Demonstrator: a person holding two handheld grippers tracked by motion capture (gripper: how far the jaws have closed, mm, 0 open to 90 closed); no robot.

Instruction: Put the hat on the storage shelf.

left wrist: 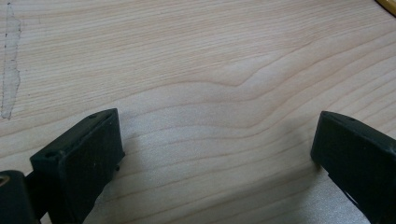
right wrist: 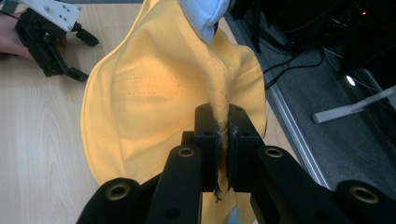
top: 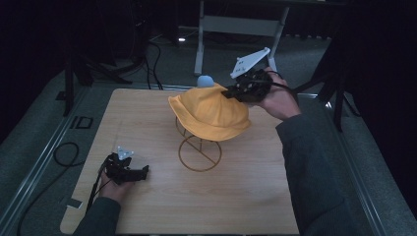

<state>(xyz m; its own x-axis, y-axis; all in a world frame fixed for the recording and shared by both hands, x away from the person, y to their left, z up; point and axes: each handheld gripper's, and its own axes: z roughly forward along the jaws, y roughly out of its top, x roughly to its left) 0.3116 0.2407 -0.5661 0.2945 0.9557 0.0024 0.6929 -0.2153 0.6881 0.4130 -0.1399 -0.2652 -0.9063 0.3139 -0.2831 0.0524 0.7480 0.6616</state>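
Yellow hat (top: pixel 209 115) pinched by right gripper (top: pixel 231 92), unlabelled

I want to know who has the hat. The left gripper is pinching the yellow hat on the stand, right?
No, the right gripper pinches the hat on the stand, as the right gripper view shows. The left gripper is open by the table.

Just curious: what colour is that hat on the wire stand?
Yellow; the hat shows best in the right gripper view.

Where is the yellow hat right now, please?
In the high view, the yellow hat sits atop the wire stand mid-table, its far edge pinched by the right gripper.
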